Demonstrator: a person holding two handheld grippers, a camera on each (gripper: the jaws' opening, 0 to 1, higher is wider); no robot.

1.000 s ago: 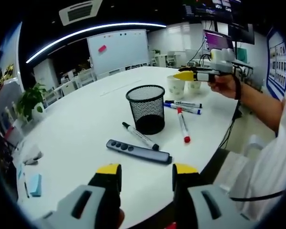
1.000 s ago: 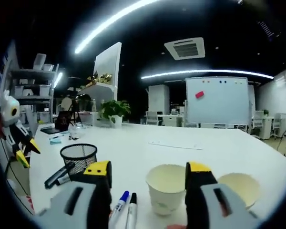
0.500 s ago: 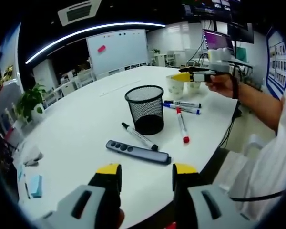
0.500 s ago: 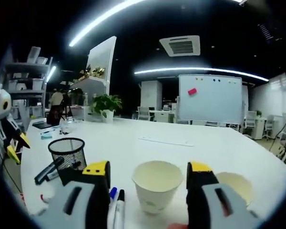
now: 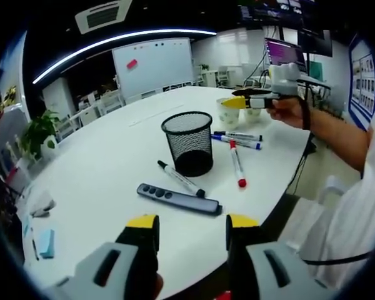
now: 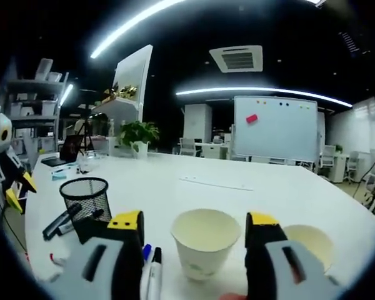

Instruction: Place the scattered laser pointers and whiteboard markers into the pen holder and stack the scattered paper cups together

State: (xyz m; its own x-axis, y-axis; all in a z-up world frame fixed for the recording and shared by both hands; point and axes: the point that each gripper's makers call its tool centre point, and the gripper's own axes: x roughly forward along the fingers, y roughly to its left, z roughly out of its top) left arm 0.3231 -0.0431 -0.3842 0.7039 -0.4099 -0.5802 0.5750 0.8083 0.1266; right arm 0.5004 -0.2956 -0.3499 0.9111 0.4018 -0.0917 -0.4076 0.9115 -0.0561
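Our right hand-held gripper (image 6: pixel 194 240), jaws apart, has closed in on the nearer paper cup (image 6: pixel 205 242); grasp comes next

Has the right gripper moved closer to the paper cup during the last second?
Yes. The right gripper now straddles the paper cup, which looks larger against the whiteboard.

On the table (image 5: pixel 112 156): pen holder (image 5: pixel 188 142) mid-table; laser pointer (image 5: pixel 178 199) and one marker (image 5: pixel 181 179) lying just before it, three markers (image 5: pixel 237 164) to its right. Two paper cups (image 6: pixel 205 243) side by side beyond those markers, apart.
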